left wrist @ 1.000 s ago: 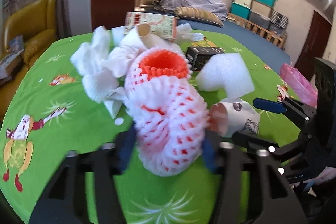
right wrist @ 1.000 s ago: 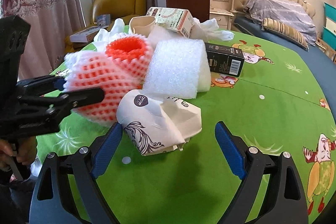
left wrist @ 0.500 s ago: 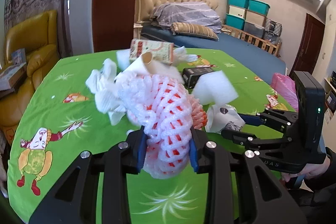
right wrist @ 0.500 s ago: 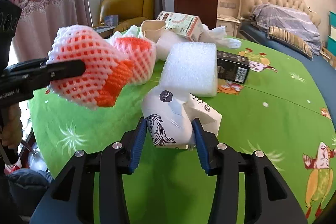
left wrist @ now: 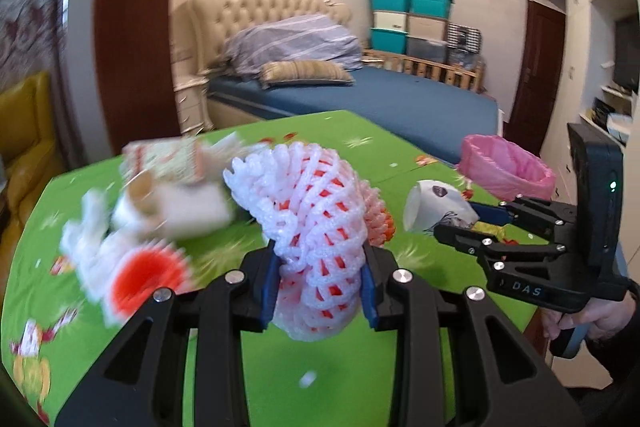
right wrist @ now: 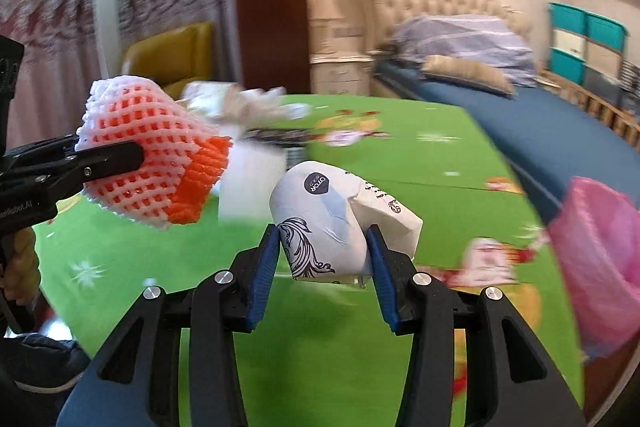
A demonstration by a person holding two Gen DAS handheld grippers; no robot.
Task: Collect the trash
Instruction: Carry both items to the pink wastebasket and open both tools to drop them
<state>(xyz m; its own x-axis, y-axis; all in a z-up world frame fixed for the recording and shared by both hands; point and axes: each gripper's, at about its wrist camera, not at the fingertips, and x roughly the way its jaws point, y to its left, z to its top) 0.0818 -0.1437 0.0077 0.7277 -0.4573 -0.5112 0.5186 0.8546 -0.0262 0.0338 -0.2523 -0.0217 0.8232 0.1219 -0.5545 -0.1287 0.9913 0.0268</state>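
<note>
My left gripper (left wrist: pixel 318 281) is shut on a white foam fruit net with an orange inner layer (left wrist: pixel 316 223), lifted off the green tablecloth (left wrist: pixel 248 379). The same net (right wrist: pixel 148 171) hangs at the left of the right wrist view. My right gripper (right wrist: pixel 322 259) is shut on a crushed white paper cup with a black print (right wrist: pixel 324 215), held above the cloth; that cup (left wrist: pixel 436 205) shows at the right of the left wrist view. A bin lined with a pink bag (right wrist: pixel 600 267) stands at the table's right edge, also in the left wrist view (left wrist: pixel 506 169).
On the table lie a second foam net (left wrist: pixel 144 275), crumpled tissues (left wrist: pixel 88 231), a white foam block (right wrist: pixel 252 187), a printed carton (left wrist: pixel 164 157) and a black box (right wrist: pixel 280 135). A bed (left wrist: pixel 360 99), yellow armchair (right wrist: pixel 172 55) and dark door (left wrist: pixel 536 75) surround the table.
Both grippers closed on their items, the left on the foam net, the right on the paper cup. Both lifted them off the table and swung right, bringing the pink-lined bin into view.
</note>
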